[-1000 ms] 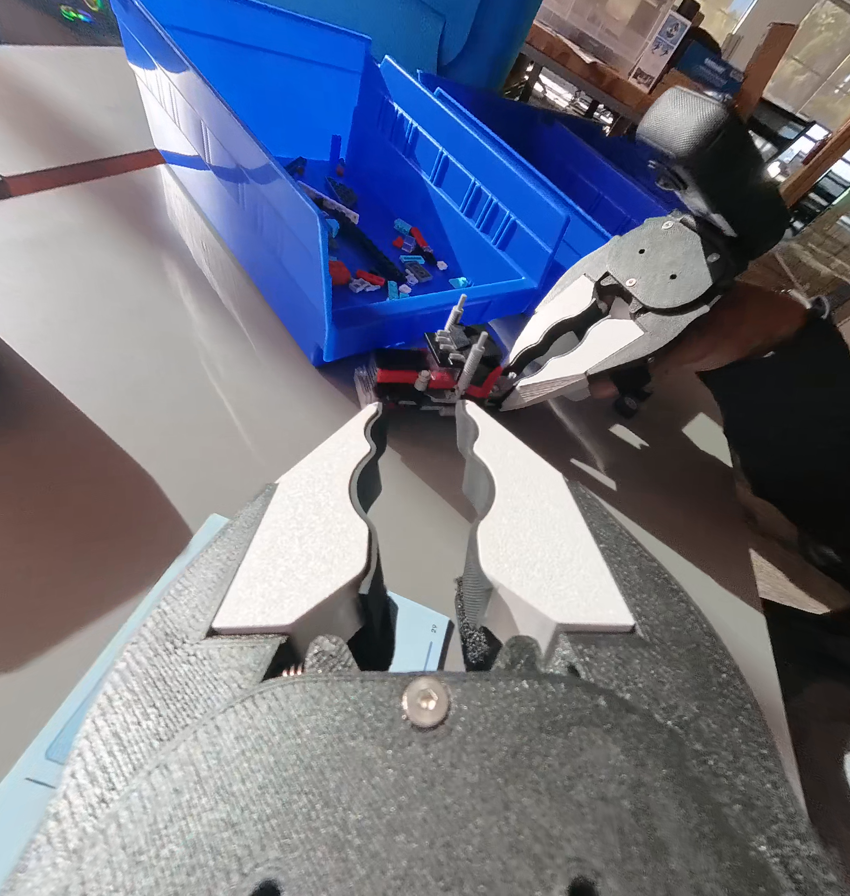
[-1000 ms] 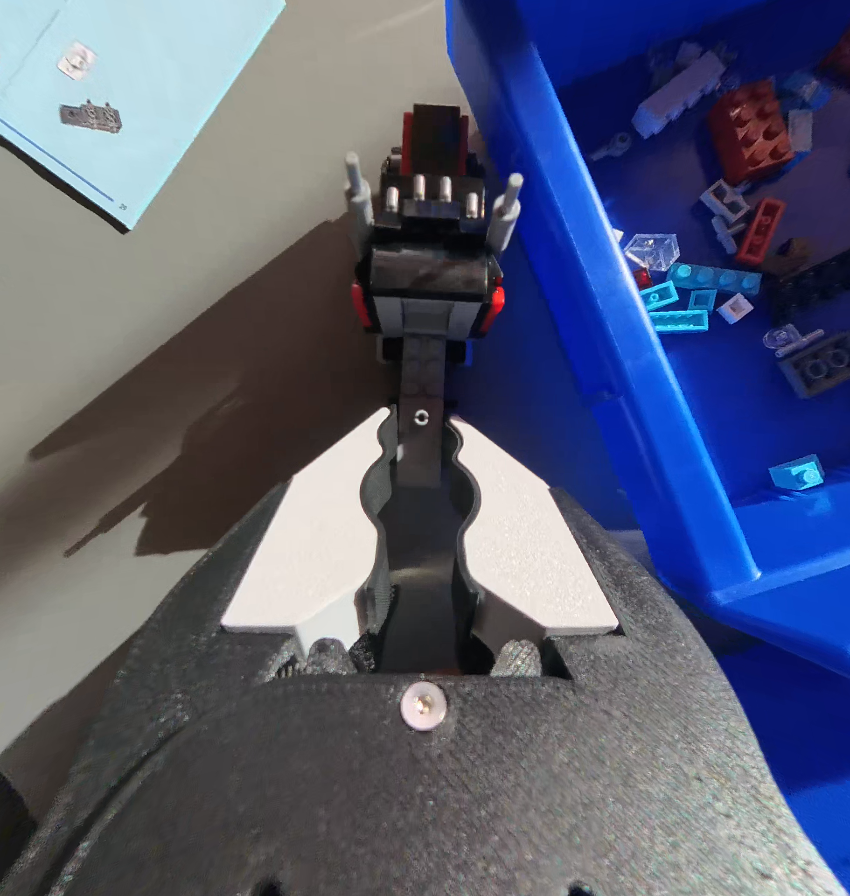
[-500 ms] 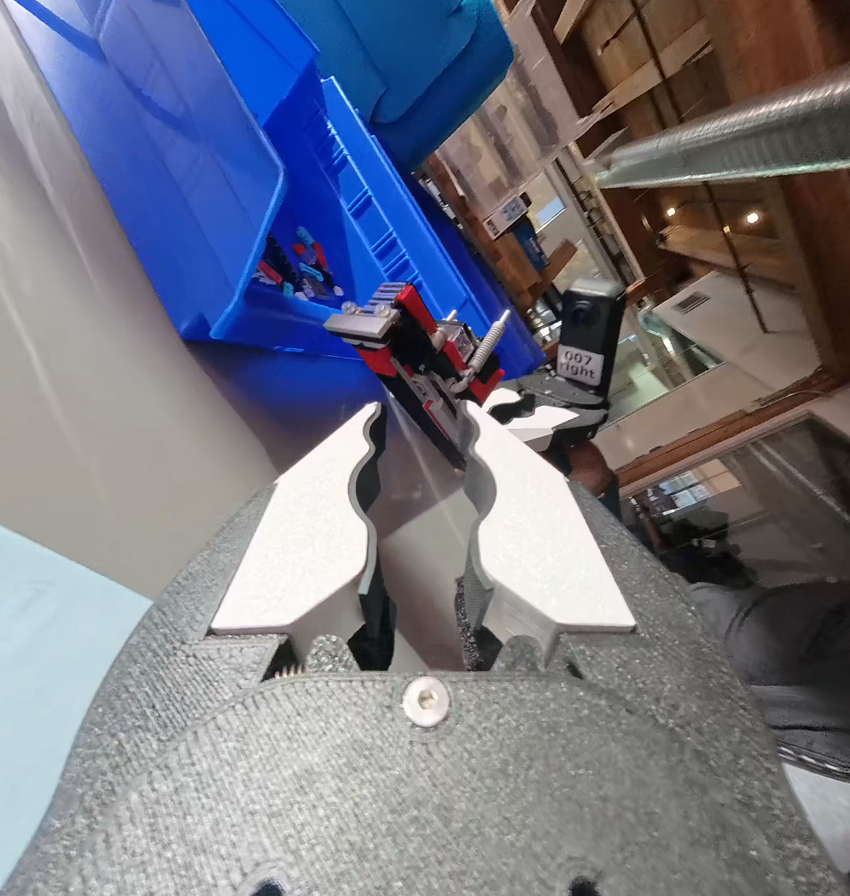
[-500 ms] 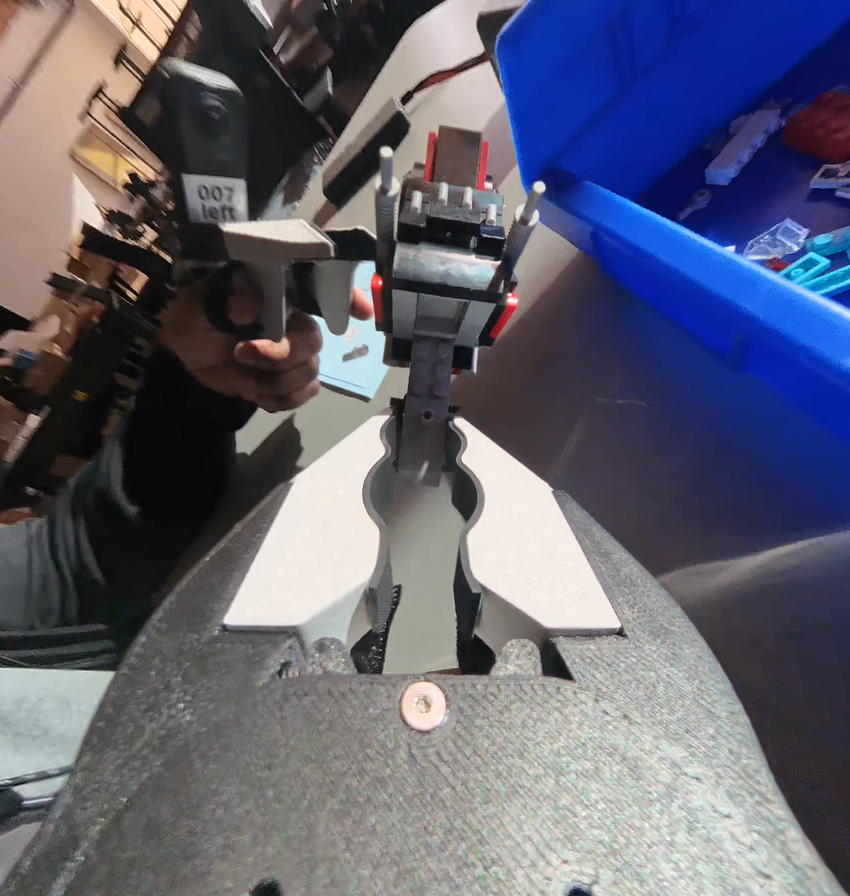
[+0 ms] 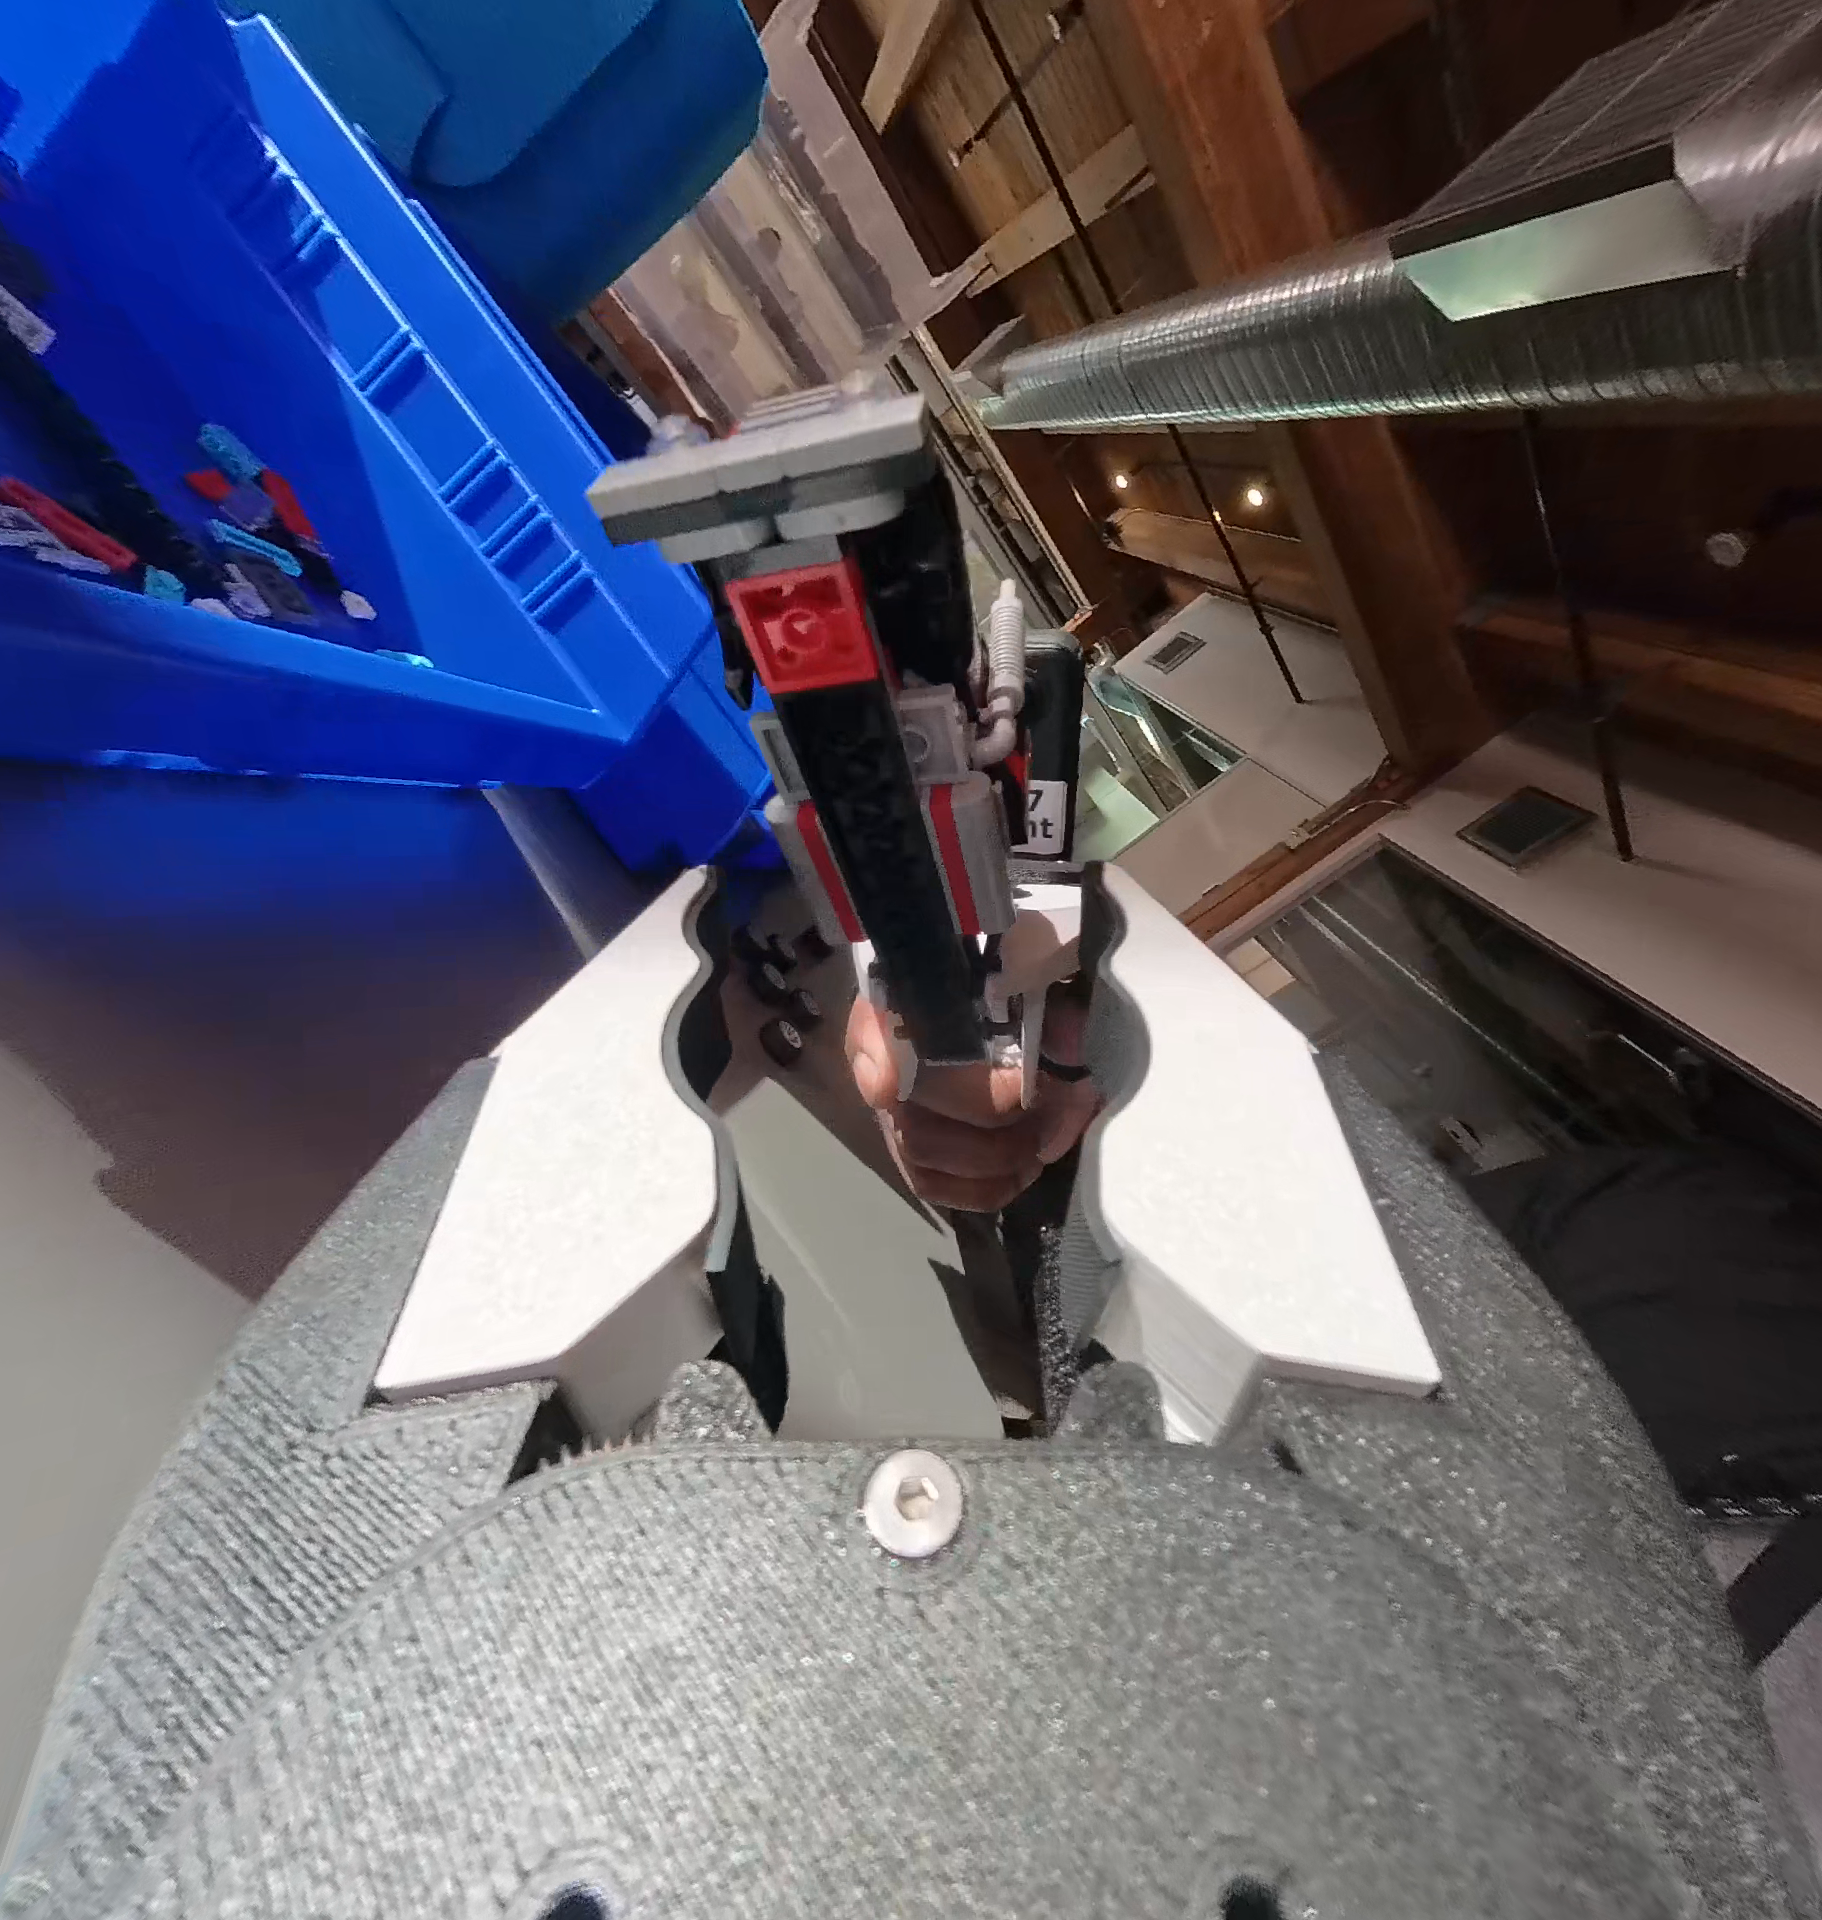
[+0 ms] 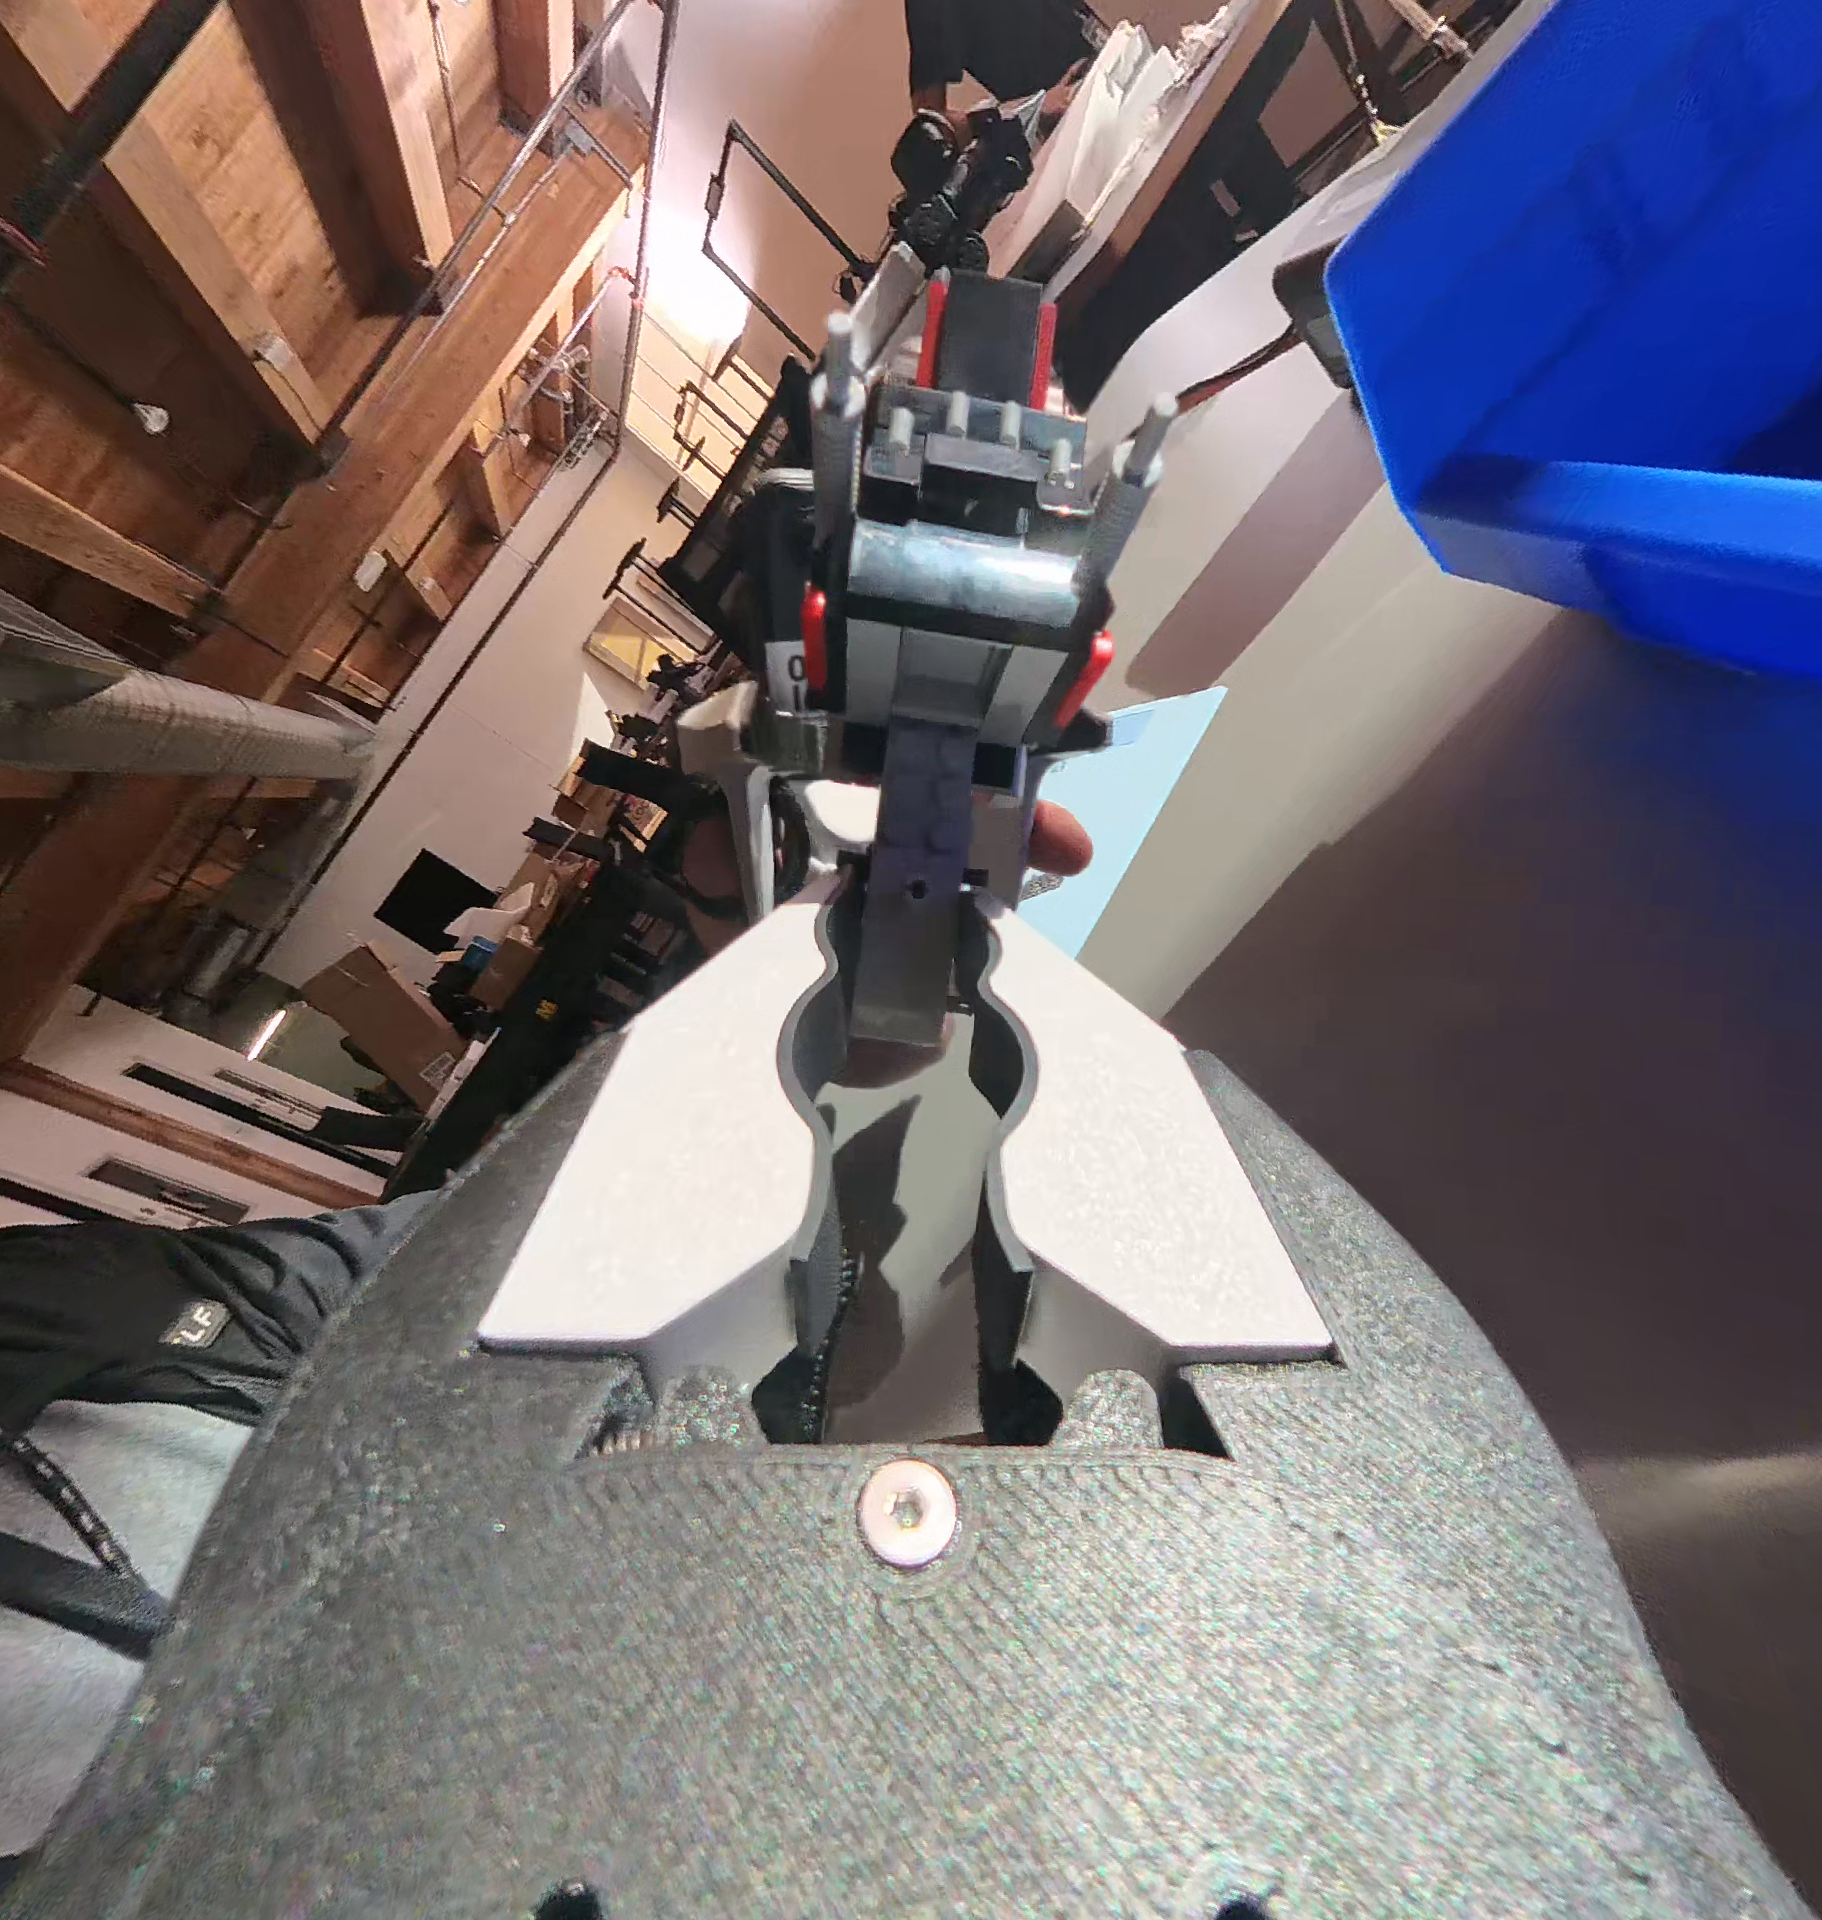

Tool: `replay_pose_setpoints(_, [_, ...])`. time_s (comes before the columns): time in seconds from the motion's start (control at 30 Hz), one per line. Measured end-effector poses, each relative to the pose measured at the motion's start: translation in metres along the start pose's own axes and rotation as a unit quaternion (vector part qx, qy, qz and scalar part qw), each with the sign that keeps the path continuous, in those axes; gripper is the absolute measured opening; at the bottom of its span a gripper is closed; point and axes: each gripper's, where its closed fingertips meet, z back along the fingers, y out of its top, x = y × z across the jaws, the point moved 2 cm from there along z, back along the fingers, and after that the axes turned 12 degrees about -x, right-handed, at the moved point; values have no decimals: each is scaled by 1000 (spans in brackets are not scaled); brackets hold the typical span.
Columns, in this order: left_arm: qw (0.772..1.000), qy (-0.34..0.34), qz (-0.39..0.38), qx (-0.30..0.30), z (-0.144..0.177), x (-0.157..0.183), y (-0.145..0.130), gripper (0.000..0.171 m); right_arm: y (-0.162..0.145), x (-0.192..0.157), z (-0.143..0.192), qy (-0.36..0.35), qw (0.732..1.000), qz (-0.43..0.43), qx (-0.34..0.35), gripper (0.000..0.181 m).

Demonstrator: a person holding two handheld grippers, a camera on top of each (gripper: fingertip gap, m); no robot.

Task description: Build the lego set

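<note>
The lego model (image 6: 954, 582), a black, grey and red build with a long dark tail plate, is held raised off the table, evidently for inspection or a handover. At left, loose bricks (image 5: 159, 551) lie in the blue parts bin (image 5: 450, 436), close at hand for the next piece. At centre, the left gripper (image 5: 902, 925) faces the model with its fingers spread apart, holding nothing. The right gripper (image 6: 902, 935) is clamped on the tail plate, carrying the whole assembly. Behind it a pale blue instruction sheet (image 6: 1125, 821) lies on the table, though the model partly hides it.
</note>
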Motion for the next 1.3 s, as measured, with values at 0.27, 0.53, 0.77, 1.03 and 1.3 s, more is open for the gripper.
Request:
replay_pose_setpoints(0.27, [998,-47,-10,30,-5,13,4,75,-3,-11,-7,32,999,11,-6,19])
replay_pose_setpoints(0.53, [997,-47,-7,57,-10,12,6,76,-6,-13,-19,35,999,19,-6,19])
replay_pose_setpoints(0.77, [995,-59,11,84,-10,11,7,55,-12,-9,-26,24,1000,18,-10,19])
replay_pose_setpoints(1.03, [998,-6,-4,66,-12,1,3,55,-17,-2,-24,9,1000,11,-5,29])
replay_pose_setpoints(1.3, [995,83,-9,46,-8,-18,1,55,-32,11,20,-164,982,94,-11,50])
